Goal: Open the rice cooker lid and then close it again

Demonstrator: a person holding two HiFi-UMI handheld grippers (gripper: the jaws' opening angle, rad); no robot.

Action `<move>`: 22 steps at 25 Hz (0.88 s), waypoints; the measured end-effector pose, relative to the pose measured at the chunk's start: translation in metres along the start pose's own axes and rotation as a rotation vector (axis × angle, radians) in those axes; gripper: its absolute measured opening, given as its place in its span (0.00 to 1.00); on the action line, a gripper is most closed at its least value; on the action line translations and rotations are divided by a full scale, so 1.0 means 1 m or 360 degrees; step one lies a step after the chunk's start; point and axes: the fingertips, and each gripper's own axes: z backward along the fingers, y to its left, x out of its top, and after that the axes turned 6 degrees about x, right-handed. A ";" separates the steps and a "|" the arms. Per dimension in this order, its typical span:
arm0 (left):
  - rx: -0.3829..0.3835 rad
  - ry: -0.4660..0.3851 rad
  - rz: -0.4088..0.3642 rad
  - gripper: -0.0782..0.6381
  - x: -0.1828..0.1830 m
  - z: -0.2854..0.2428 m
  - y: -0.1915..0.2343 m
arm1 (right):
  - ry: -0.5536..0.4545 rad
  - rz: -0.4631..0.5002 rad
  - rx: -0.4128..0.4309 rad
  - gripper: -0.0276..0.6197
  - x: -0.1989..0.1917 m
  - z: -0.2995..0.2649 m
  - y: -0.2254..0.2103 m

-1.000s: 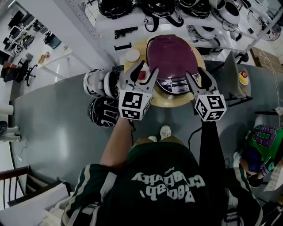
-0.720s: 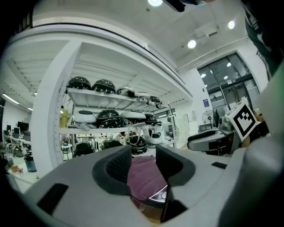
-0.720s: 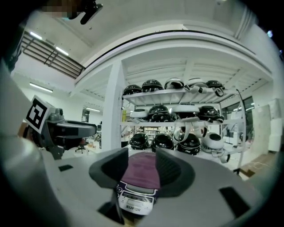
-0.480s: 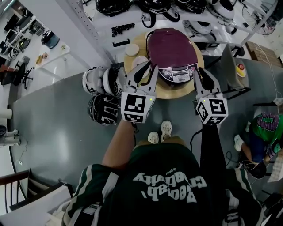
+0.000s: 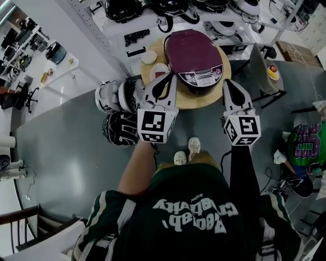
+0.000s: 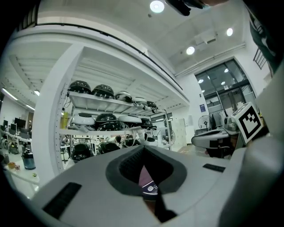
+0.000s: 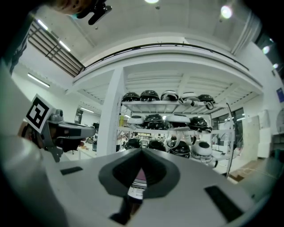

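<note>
A smooth grey floor (image 5: 66, 148) spreads below, a black office chair (image 5: 24, 86) stands off to one side, white shelving (image 7: 164, 104) loaded with black and white helmets (image 7: 153, 119) stands beside a white pillar (image 7: 108, 119), round ceiling lights (image 6: 156, 6) glow overhead, and tall dark-framed windows (image 6: 222, 88) fill the far wall.

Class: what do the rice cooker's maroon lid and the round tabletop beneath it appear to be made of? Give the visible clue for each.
Maroon domed rice cooker lid: probably moulded plastic, possibly coated metal; smooth, with a soft sheen.
Round tan tabletop: looks like light wood or laminate, matt; even pale colour, grain too small to tell.
</note>
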 end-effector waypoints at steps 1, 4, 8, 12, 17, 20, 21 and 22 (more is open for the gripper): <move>-0.0001 0.0001 0.0001 0.11 0.000 0.003 0.000 | 0.0001 -0.0002 -0.0004 0.05 -0.001 0.002 0.002; -0.0006 -0.0010 0.0023 0.11 0.002 0.009 0.001 | 0.0003 0.0010 -0.0006 0.05 -0.001 0.007 0.009; -0.0018 -0.0017 0.0032 0.11 0.002 0.012 0.001 | 0.0016 0.0073 -0.0027 0.05 0.000 0.012 0.014; -0.0038 -0.0022 0.0034 0.11 0.001 0.012 -0.003 | 0.0014 0.0085 -0.0056 0.05 -0.001 0.015 0.013; -0.0050 -0.0027 0.0028 0.11 0.001 0.013 -0.006 | 0.0023 0.0091 -0.0077 0.05 -0.001 0.020 0.011; -0.0054 -0.0023 0.0028 0.11 0.000 0.013 -0.007 | 0.0026 0.0104 -0.0081 0.05 0.001 0.021 0.012; -0.0056 -0.0024 0.0030 0.11 0.000 0.013 -0.007 | 0.0026 0.0109 -0.0084 0.05 0.001 0.021 0.012; -0.0061 -0.0025 0.0035 0.11 -0.001 0.013 -0.009 | 0.0028 0.0116 -0.0089 0.05 0.001 0.022 0.011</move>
